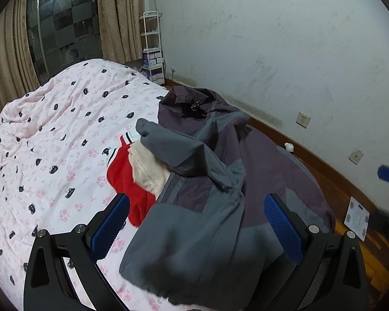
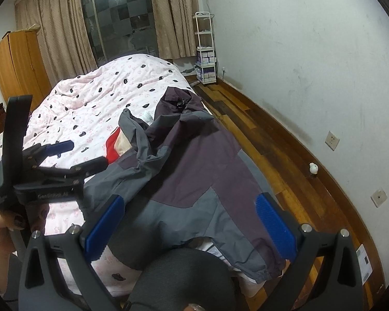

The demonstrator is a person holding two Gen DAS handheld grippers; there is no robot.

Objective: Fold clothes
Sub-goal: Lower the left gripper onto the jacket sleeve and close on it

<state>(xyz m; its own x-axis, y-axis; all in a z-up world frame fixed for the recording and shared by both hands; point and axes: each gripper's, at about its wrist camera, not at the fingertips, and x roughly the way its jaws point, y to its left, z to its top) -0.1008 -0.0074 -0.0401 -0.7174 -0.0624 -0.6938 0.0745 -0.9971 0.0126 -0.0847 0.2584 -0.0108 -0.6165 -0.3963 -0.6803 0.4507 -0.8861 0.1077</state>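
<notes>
A purple and grey hooded jacket [image 1: 215, 171] lies on the right side of the bed, one grey sleeve folded across its chest; it also shows in the right wrist view [image 2: 194, 176]. Under its left edge lie a red garment [image 1: 127, 181] and a cream garment [image 1: 147, 171]. My left gripper [image 1: 197, 223] is open above the jacket's grey hem, holding nothing. My right gripper [image 2: 189, 225] is open above the jacket's lower part, holding nothing. The left gripper [image 2: 64, 155] also shows at the left of the right wrist view, held in a hand.
The bed [image 1: 51, 142] has a pink quilt with black cat prints. A white shelf rack [image 2: 206, 49] stands in the far corner by the curtains. Wooden floor [image 2: 267, 145] runs between bed and wall. A wardrobe [image 2: 18, 62] stands far left. A scale [image 1: 356, 219] lies on the floor.
</notes>
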